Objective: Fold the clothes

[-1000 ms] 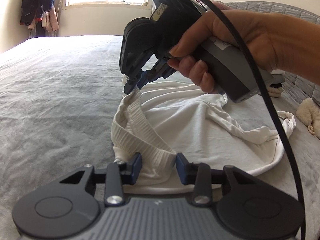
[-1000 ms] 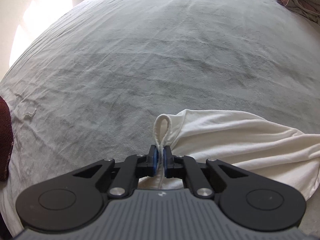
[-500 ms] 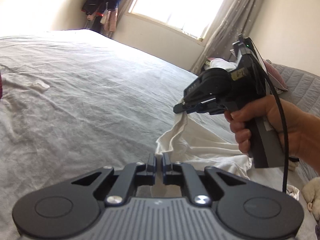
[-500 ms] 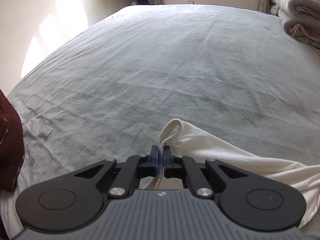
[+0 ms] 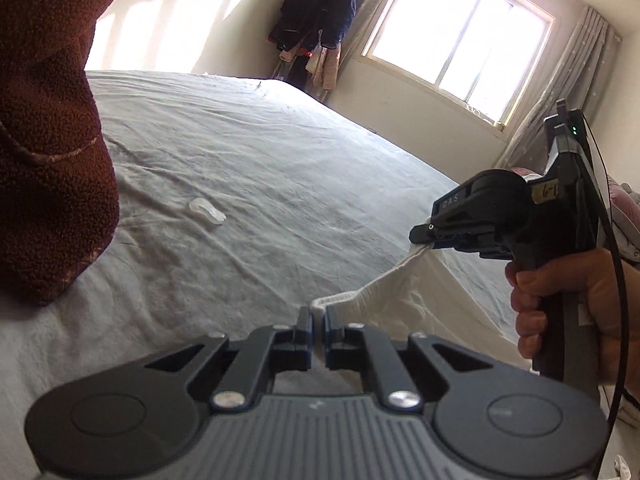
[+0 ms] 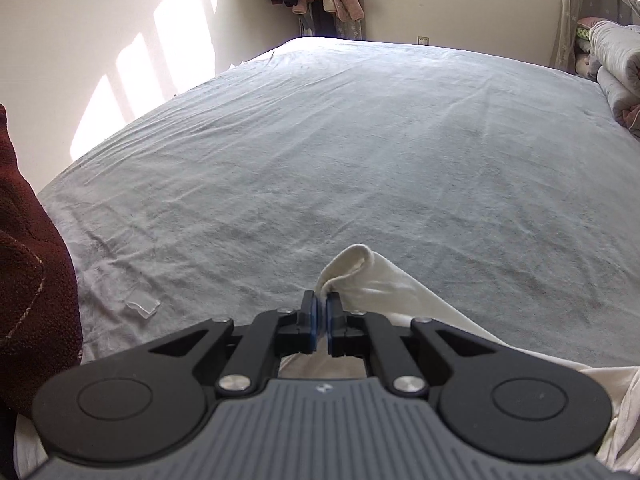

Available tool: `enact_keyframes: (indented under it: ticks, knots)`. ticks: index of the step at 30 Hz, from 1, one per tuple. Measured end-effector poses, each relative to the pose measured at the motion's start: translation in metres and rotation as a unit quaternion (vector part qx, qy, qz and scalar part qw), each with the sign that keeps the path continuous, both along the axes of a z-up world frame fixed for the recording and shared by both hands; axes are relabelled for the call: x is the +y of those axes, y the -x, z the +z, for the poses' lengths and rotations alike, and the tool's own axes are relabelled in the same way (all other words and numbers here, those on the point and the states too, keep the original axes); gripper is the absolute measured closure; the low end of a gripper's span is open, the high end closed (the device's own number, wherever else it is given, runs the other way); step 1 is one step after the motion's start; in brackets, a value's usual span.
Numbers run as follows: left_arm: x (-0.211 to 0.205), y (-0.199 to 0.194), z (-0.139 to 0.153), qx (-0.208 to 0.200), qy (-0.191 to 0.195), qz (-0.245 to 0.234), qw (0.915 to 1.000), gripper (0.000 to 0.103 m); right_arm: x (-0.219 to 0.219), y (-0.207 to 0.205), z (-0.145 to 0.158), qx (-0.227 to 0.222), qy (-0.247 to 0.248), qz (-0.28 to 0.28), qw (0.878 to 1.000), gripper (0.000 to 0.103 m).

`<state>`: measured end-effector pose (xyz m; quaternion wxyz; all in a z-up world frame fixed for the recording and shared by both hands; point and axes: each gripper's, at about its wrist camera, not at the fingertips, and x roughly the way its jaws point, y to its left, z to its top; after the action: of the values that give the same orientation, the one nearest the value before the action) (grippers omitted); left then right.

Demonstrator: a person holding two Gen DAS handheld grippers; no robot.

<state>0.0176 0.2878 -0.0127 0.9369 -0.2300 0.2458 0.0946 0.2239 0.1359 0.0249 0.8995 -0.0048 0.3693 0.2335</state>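
Left wrist view: left gripper [image 5: 318, 330] pinches the white garment's [image 5: 404, 300] ribbed hem, which stretches ahead and rightward to the right gripper [image 5: 420, 240], likewise clamped on it above the grey bedsheet [image 5: 260, 184].

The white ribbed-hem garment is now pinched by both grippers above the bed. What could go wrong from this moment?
1. The left gripper and right gripper each pinch only a thin edge of the white ribbed-hem garment; a pull apart might slip the hem out.
2. The small clear plastic piece lies on the grey bed sheet, so the garment could be laid over it.
3. The dark red fleece hangs near the left side and might snag.
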Motion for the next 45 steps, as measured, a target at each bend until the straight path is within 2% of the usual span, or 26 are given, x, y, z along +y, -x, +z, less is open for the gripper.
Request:
enact_keyframes:
  ticks: [8,15,17,20,21,22,23,24,27,28,34,39,45]
  knots:
    - [0.04,-0.006,-0.001,0.032,-0.006,0.064,0.9974,0.098,0.046,-0.001,-0.005,-0.003,-0.013,0.032,0.999,0.099]
    - [0.05,-0.021,-0.018,0.097,0.01,0.071,0.9927,0.097,0.063,0.001,-0.02,0.008,0.007,0.039,0.999,0.096]
    - [0.049,-0.024,-0.02,0.107,0.006,0.071,0.9917,0.096,0.061,0.002,-0.021,0.015,0.016,0.04,0.999,0.087]
    - [0.048,-0.025,-0.019,0.117,0.002,0.08,0.9899,0.087,0.052,0.004,-0.019,0.028,0.021,0.043,0.998,0.085]
    - [0.048,-0.025,-0.019,0.119,0.002,0.084,0.9893,0.078,0.047,0.006,-0.018,0.027,0.024,0.041,0.998,0.083]
    - [0.048,-0.025,-0.017,0.121,-0.001,0.09,0.9886,0.075,0.043,0.008,-0.016,0.027,0.028,0.039,0.998,0.074]
    - [0.046,-0.025,-0.015,0.122,-0.003,0.093,0.9881,0.067,0.039,0.01,-0.015,0.026,0.031,0.037,0.998,0.057]
    - [0.045,-0.025,-0.014,0.123,-0.004,0.095,0.9878,0.059,0.033,0.012,-0.013,0.022,0.033,0.035,0.999,0.052]
    - [0.041,-0.026,-0.009,0.127,-0.006,0.102,0.9867,0.045,0.015,0.018,-0.005,0.017,0.038,0.027,0.999,0.051]
    - [0.038,-0.026,-0.007,0.123,-0.005,0.101,0.9872,0.045,0.009,0.02,-0.003,0.016,0.04,0.024,0.999,0.051]
    - [0.013,-0.027,0.013,0.092,-0.004,0.069,0.9933,0.043,-0.031,0.03,0.007,0.024,0.043,-0.012,0.999,0.051]
    - [-0.016,-0.033,0.018,0.092,-0.005,0.014,0.9957,0.042,-0.065,0.044,0.012,0.025,0.042,-0.034,0.998,0.051]
    - [-0.056,-0.034,0.017,0.1,-0.015,-0.048,0.9937,0.04,-0.112,0.064,0.008,0.031,0.035,-0.061,0.997,0.049]
